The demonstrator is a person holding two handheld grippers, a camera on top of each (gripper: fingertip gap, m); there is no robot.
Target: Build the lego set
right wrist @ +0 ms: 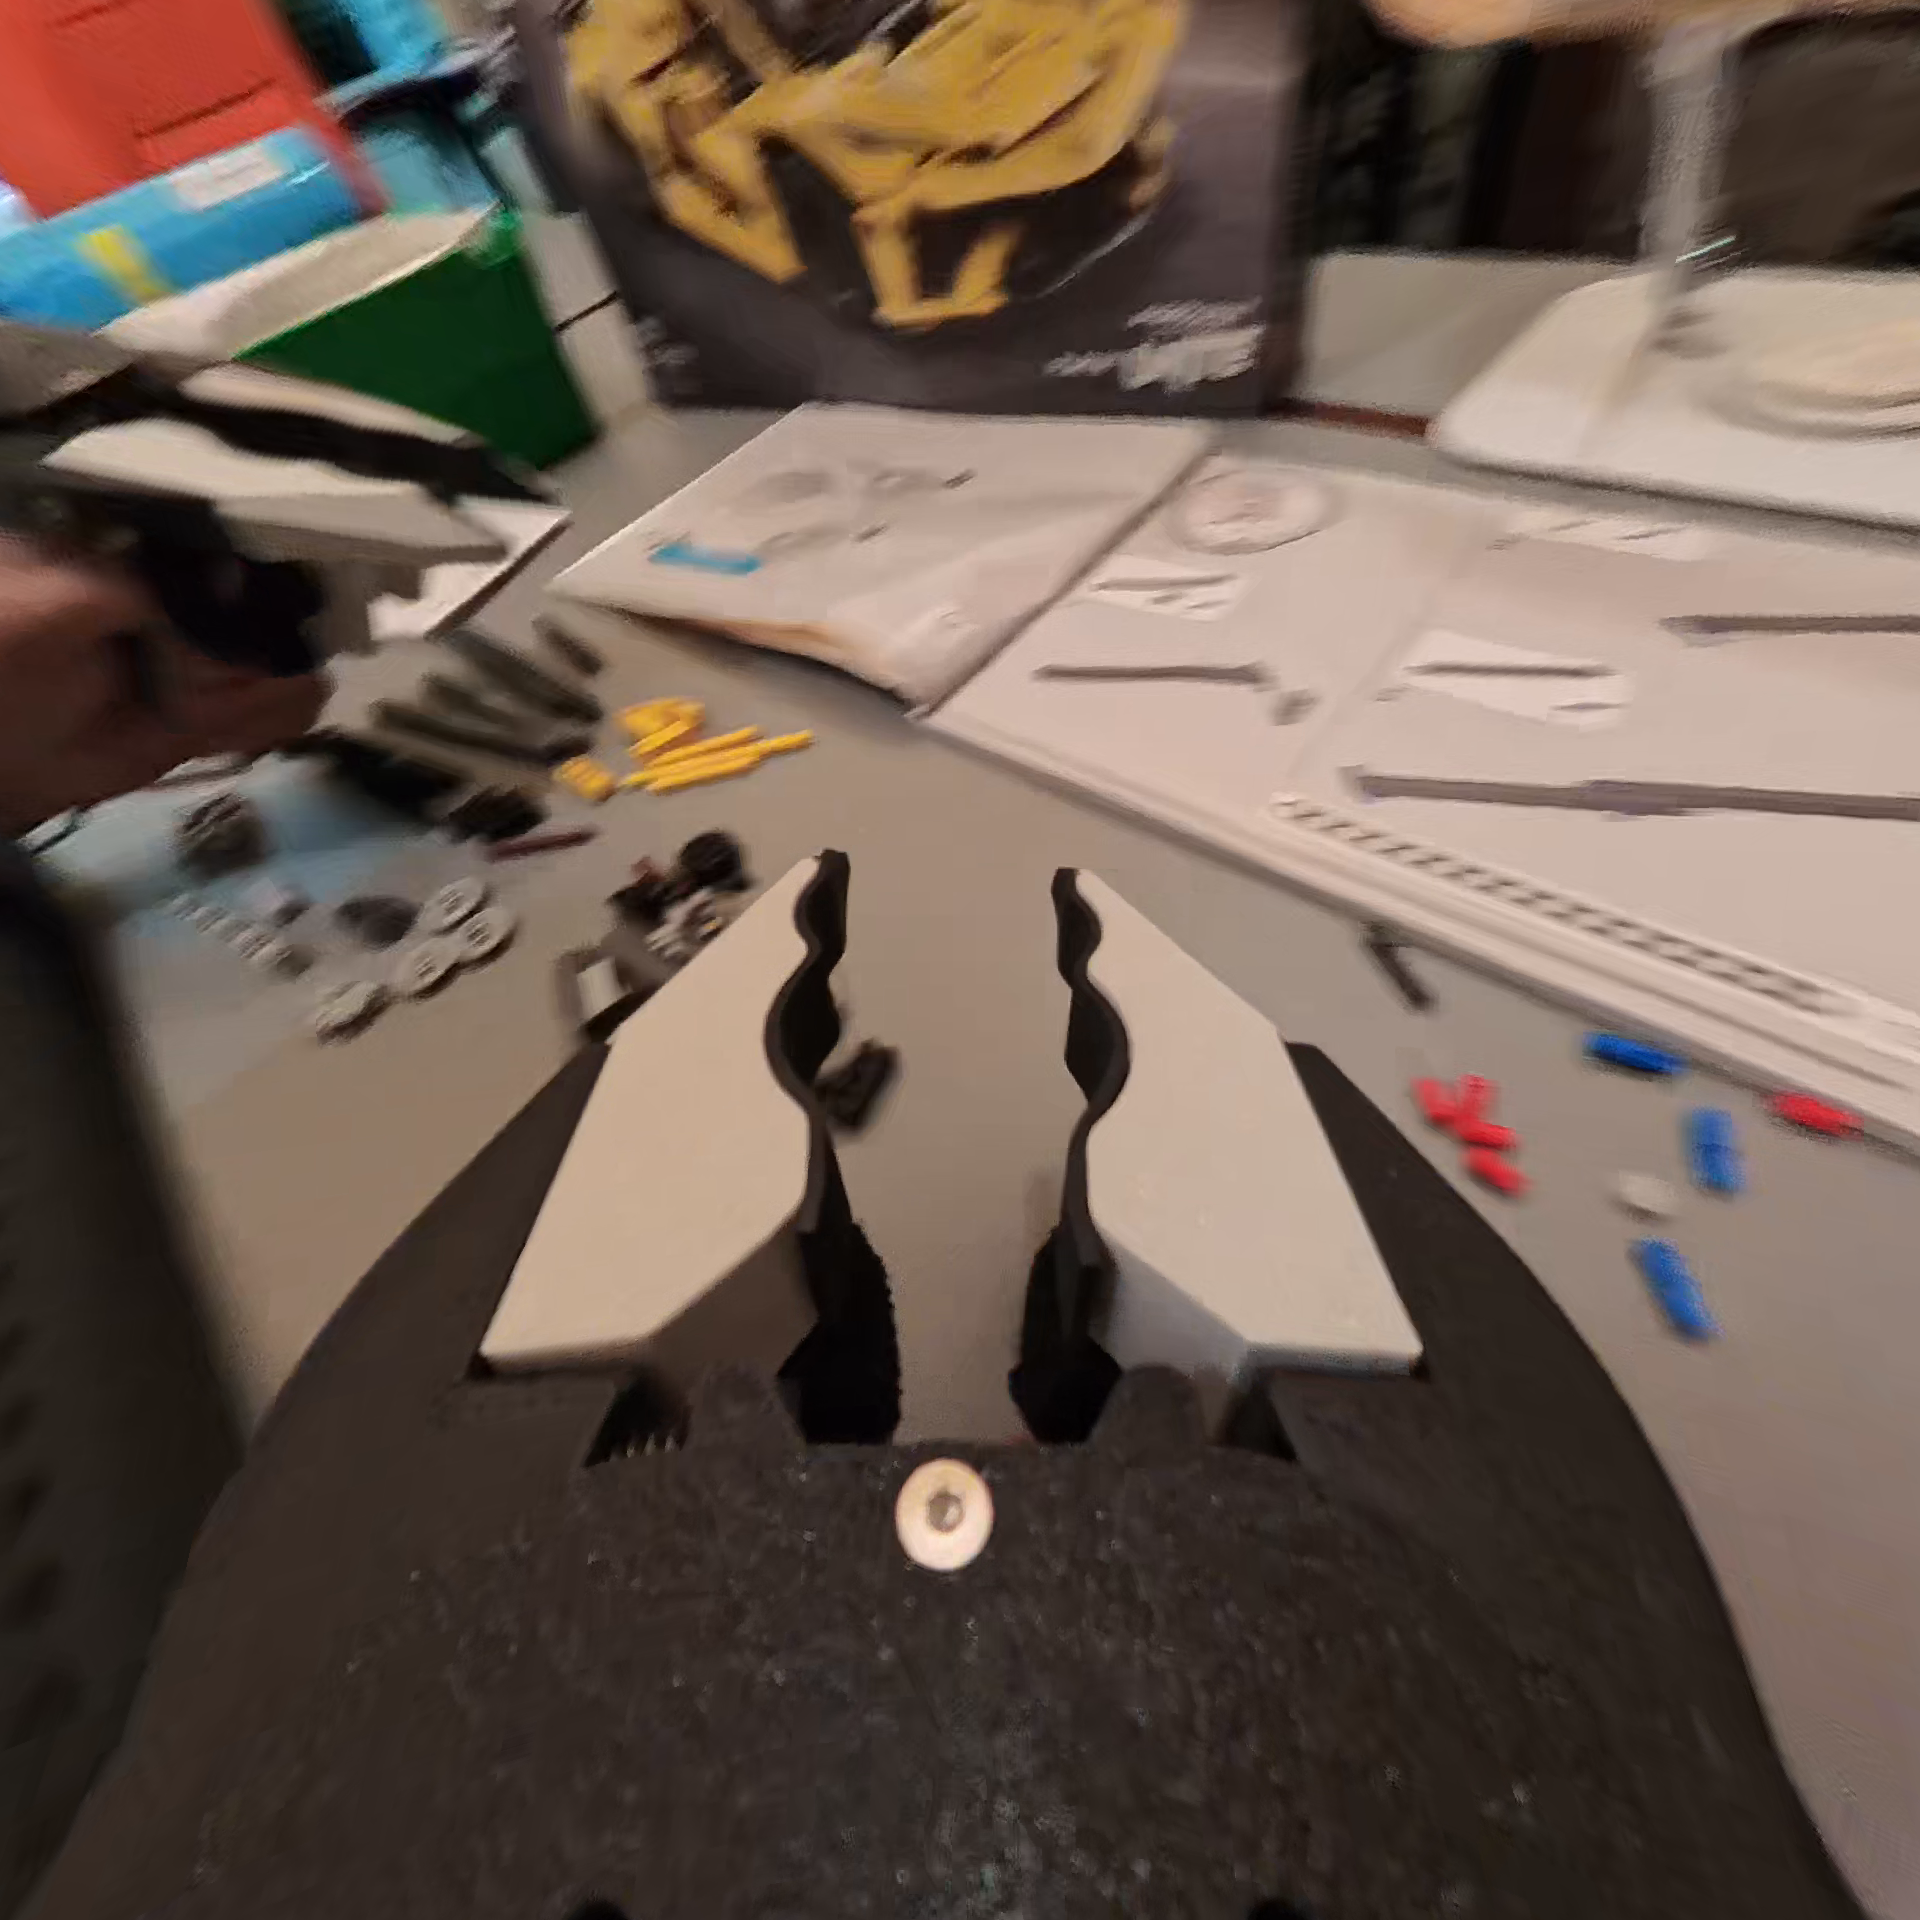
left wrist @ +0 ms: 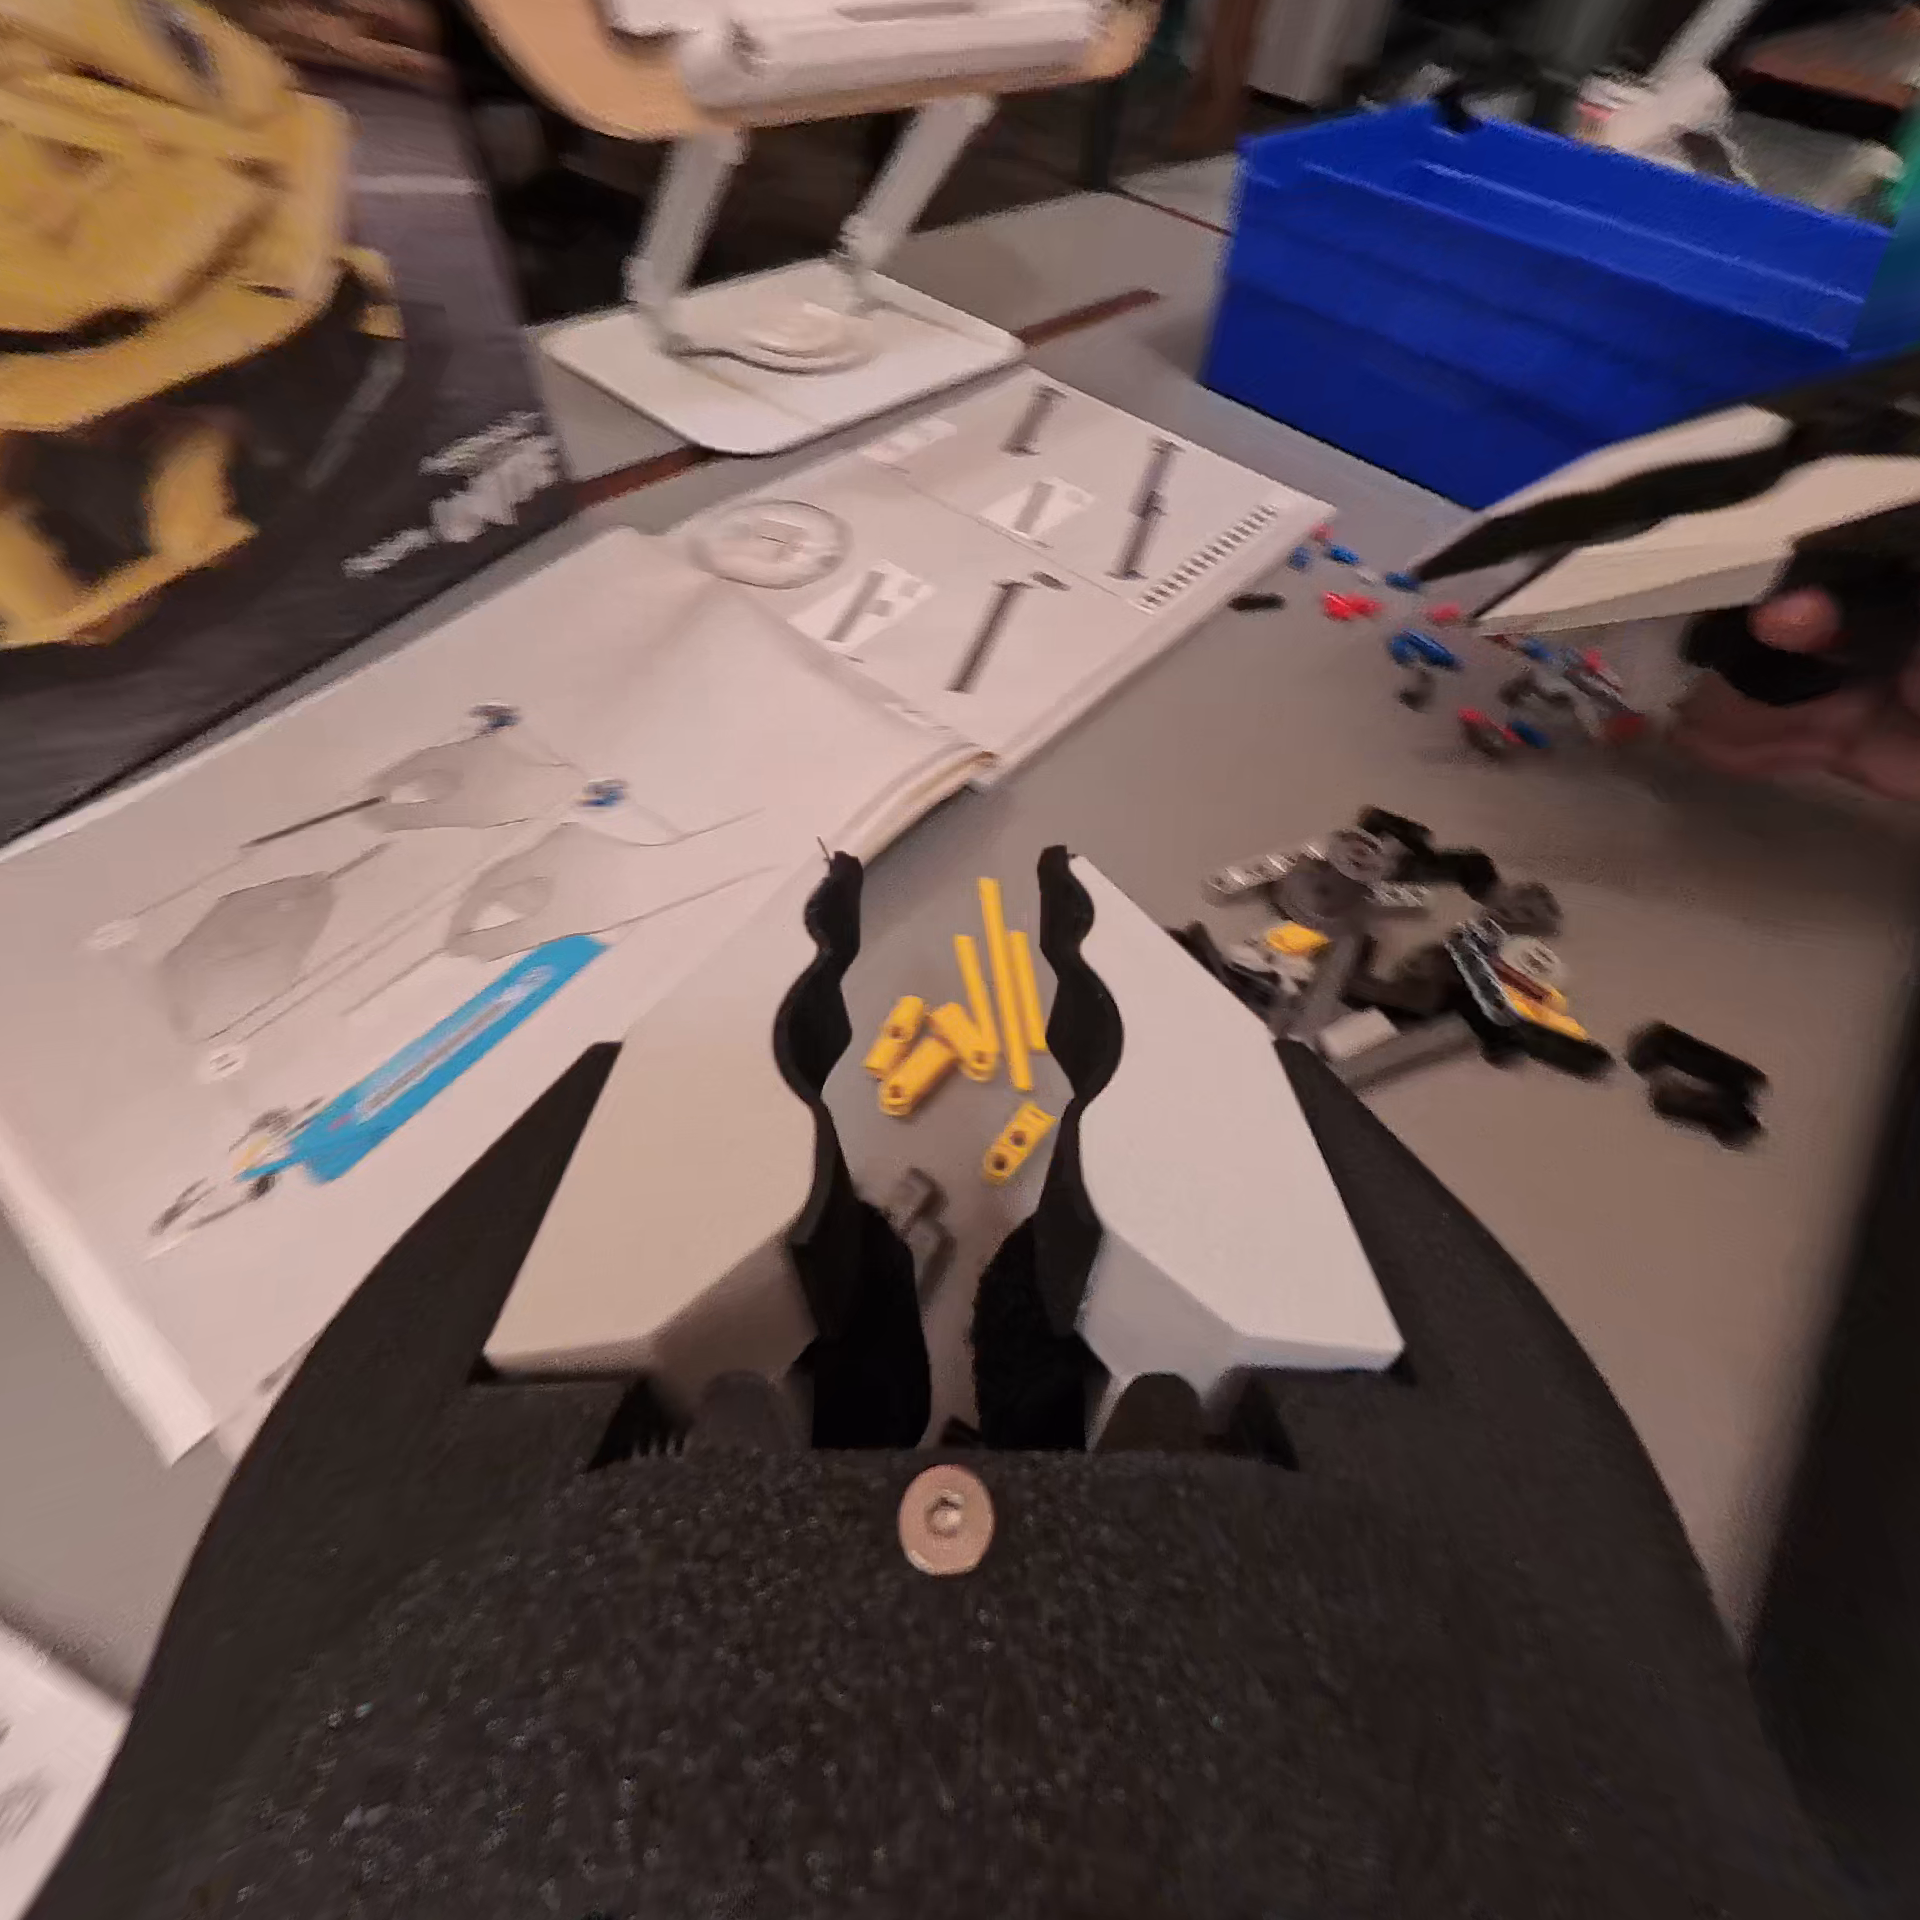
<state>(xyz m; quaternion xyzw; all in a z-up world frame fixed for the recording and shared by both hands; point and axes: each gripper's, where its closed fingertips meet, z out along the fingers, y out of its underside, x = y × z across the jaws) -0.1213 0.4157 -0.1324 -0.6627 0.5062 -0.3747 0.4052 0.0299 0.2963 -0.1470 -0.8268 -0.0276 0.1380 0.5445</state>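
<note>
Loose yellow lego pieces (left wrist: pixel 961 1023) lie scattered; both grippers' fingers (left wrist: pixel 1164 1039) apart, empty.

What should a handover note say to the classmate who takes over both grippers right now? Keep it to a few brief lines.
Left gripper: open, empty, above the yellow pieces.
Right gripper: open, empty, over bare table.
Parts: black and grey pieces lie right of the yellow ones; red and blue pins lie by the open manual. The box stands behind it.
Done: parts loosely sorted by colour; no finished assembly can be made out.
Left: nearly all the build. Probably start with a yellow piece.
</note>
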